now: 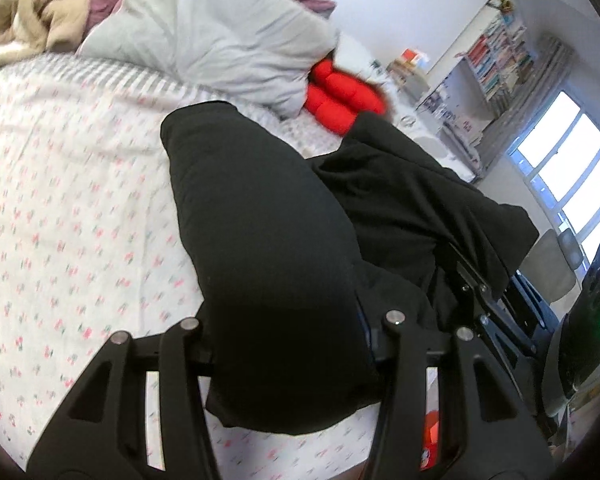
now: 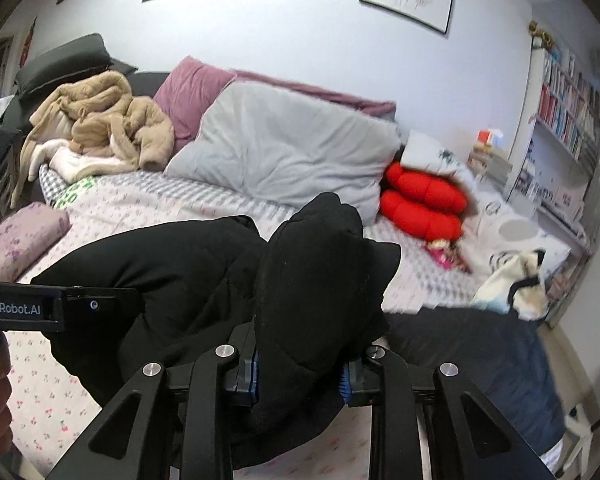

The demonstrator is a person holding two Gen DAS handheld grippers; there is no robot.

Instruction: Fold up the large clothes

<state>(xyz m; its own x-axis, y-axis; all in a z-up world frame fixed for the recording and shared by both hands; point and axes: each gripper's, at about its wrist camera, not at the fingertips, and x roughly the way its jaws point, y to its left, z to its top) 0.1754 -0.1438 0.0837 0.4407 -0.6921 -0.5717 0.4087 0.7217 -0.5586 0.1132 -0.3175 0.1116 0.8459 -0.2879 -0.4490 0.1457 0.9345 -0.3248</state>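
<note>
Black padded jacket (image 2: 204, 280): bulky, quilted, soft, no stiffness of its own; judged fairly light for its volume yet awkward, prone to sag and balloon between holds. Carried above the bed (image 1: 60, 184), over the near part of the cherry-print sheet, one thick fold in each gripper. Left gripper (image 1: 288, 344): clamped on a fat roll of the black fabric, jaws kept well apart by the padding. Right gripper (image 2: 300, 376): clamped on a narrower bunch, blue pads (image 2: 253, 374) pressed into the cloth on both sides, a peak of fabric standing up just beyond them. Shell looks matte, probably a little slippery under the pads; deep bites into bunched layers judged safer than pinches on a single skin. Best holds, by judgement: seams, hem corners or shoulder line, where layers stack and give the pads something to bite. Spread needed before any fold, with both holds level to avoid twist. Elsewhere on the bed: grey pillow (image 2: 284, 148), red cushion (image 2: 420, 204), tan fleece coat (image 2: 112, 128) at the far left, all well apart from the jacket.
</note>
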